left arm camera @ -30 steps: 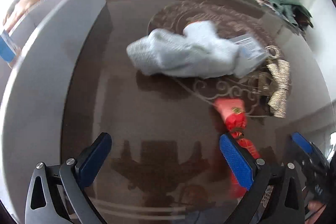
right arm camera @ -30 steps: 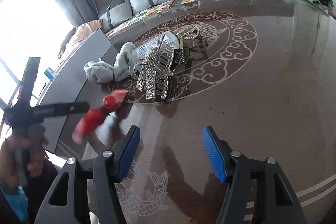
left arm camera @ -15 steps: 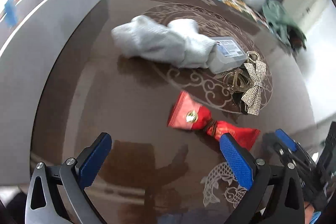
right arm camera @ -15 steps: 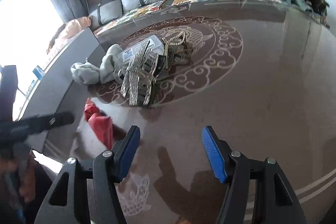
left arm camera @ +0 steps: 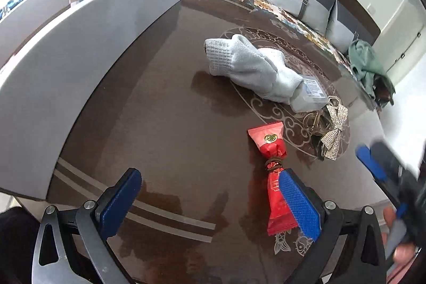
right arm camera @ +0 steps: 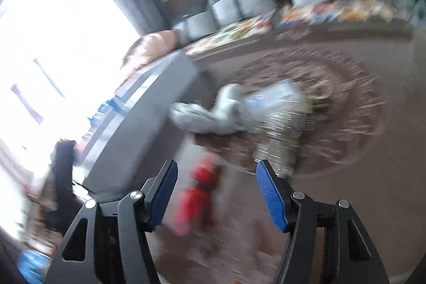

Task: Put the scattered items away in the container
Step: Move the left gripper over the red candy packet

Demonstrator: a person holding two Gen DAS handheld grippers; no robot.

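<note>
Red candy wrapper (left arm camera: pixel 275 177) lies flat on the glossy table (left arm camera: pixel 165 129), its lower end just behind the left gripper (left arm camera: pixel 210 201), whose fingers stand wide open and empty. The right gripper (right arm camera: pixel 215 193) is open too, above the wrapper. Crinkly foil could slip from a shallow pinch and miss the grey container (left arm camera: pixel 66 49) at the left

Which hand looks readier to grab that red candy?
Probably the left. The left gripper is open, with one pad beside the candy, in sharp view. The right gripper is open too, but its view is blurred, so its aim is harder to judge.
</note>
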